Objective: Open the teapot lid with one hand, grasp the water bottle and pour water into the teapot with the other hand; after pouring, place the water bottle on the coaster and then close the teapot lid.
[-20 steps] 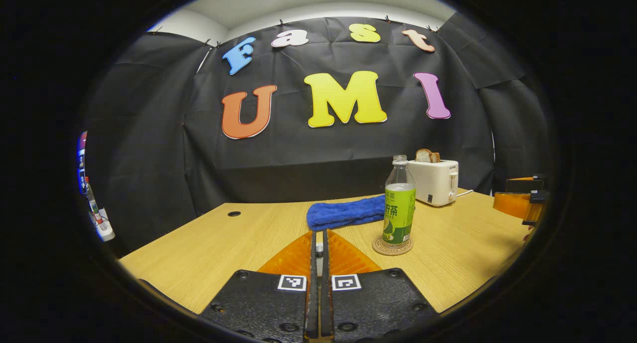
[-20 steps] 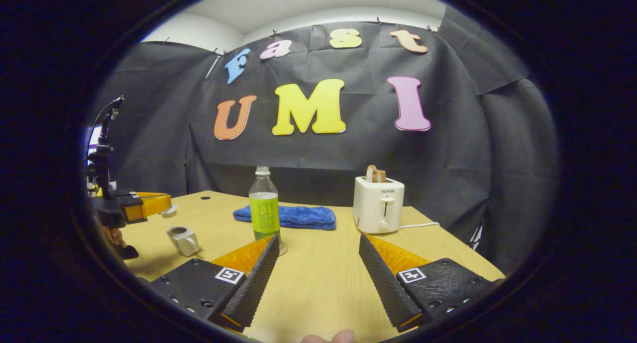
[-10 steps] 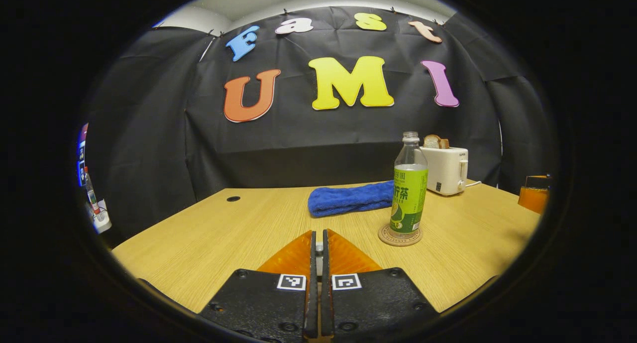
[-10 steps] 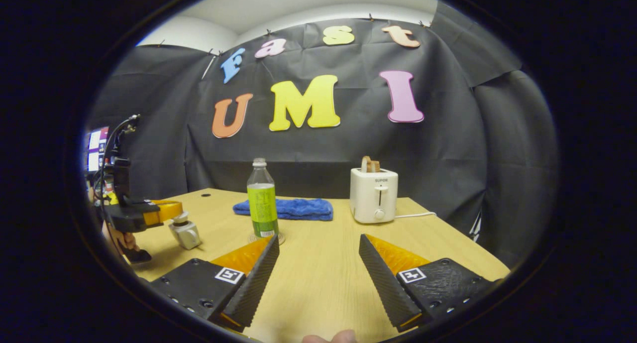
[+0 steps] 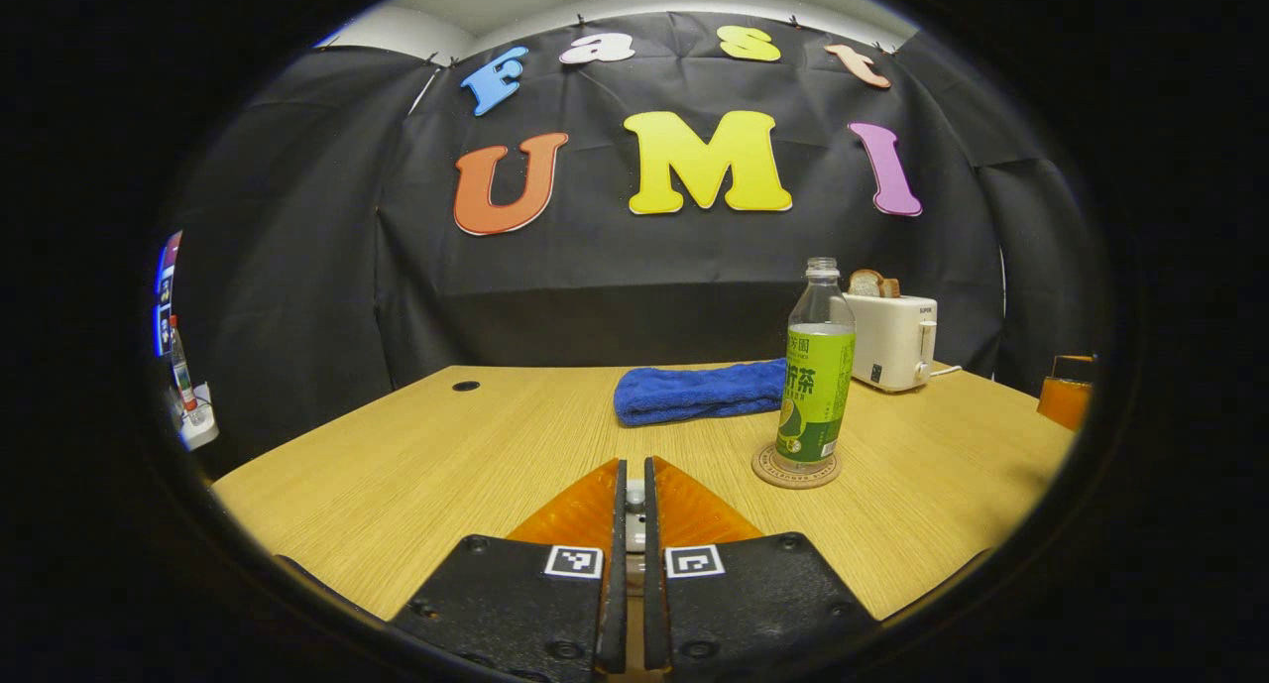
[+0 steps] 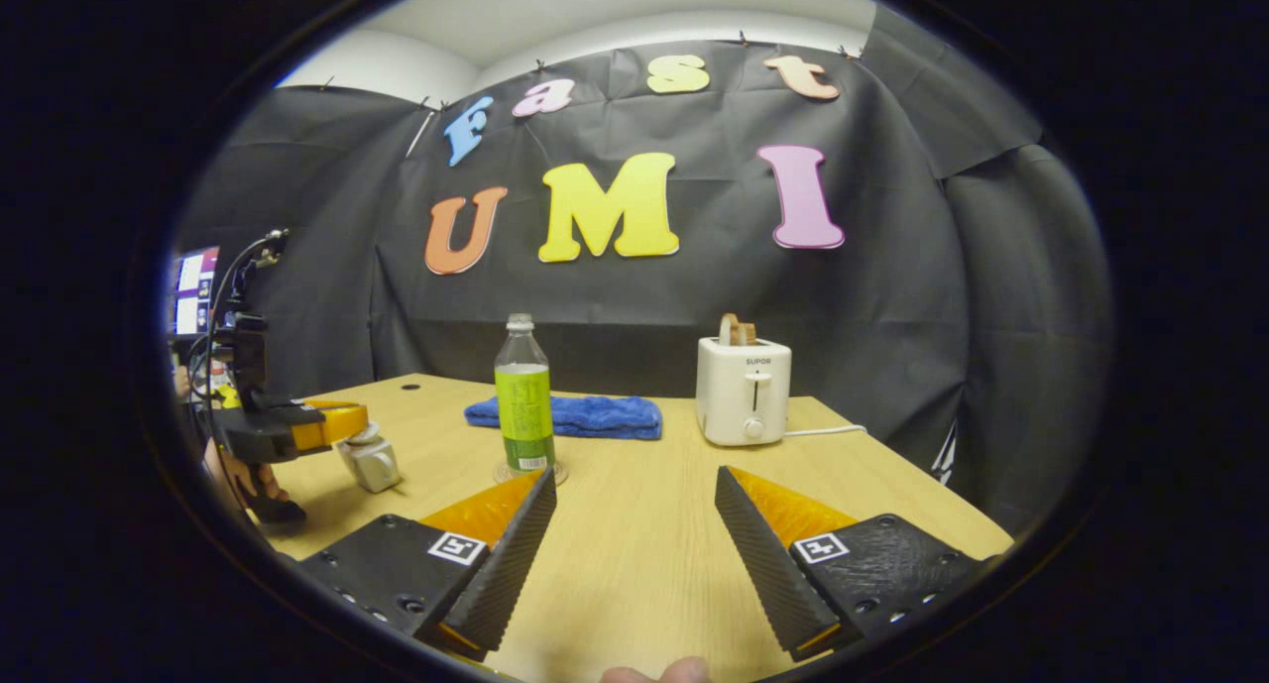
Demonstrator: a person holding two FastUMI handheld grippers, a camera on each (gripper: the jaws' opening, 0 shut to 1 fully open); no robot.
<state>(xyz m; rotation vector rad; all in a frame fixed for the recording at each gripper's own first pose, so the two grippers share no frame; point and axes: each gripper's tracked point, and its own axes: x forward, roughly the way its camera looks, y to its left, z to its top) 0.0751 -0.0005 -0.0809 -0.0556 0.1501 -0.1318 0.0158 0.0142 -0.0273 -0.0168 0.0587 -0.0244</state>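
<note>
A clear water bottle with a green label [image 5: 818, 386] [image 6: 522, 405] stands upright on a round coaster [image 5: 796, 468] [image 6: 551, 474] mid-table. In the right gripper view a small pale teapot [image 6: 371, 462] sits at the left, and the left gripper [image 6: 342, 423] reaches over it with the lid [image 6: 365, 434] resting on the pot's top. In the left gripper view my left gripper [image 5: 634, 465] has its jaws nearly together on a small pale knob. My right gripper [image 6: 634, 524] stands open and holds nothing, well short of the bottle.
A folded blue towel [image 5: 699, 391] [image 6: 575, 415] lies behind the bottle. A white toaster [image 5: 892, 341] [image 6: 744, 391] with bread stands at the back right, its cord running off the wooden table [image 6: 634, 465]. A hand [image 6: 248, 475] holds the left gripper.
The left gripper has brought the lid down from above and beside the open teapot onto its top. The right gripper has stayed open and nearly still. The bottle has not moved.
</note>
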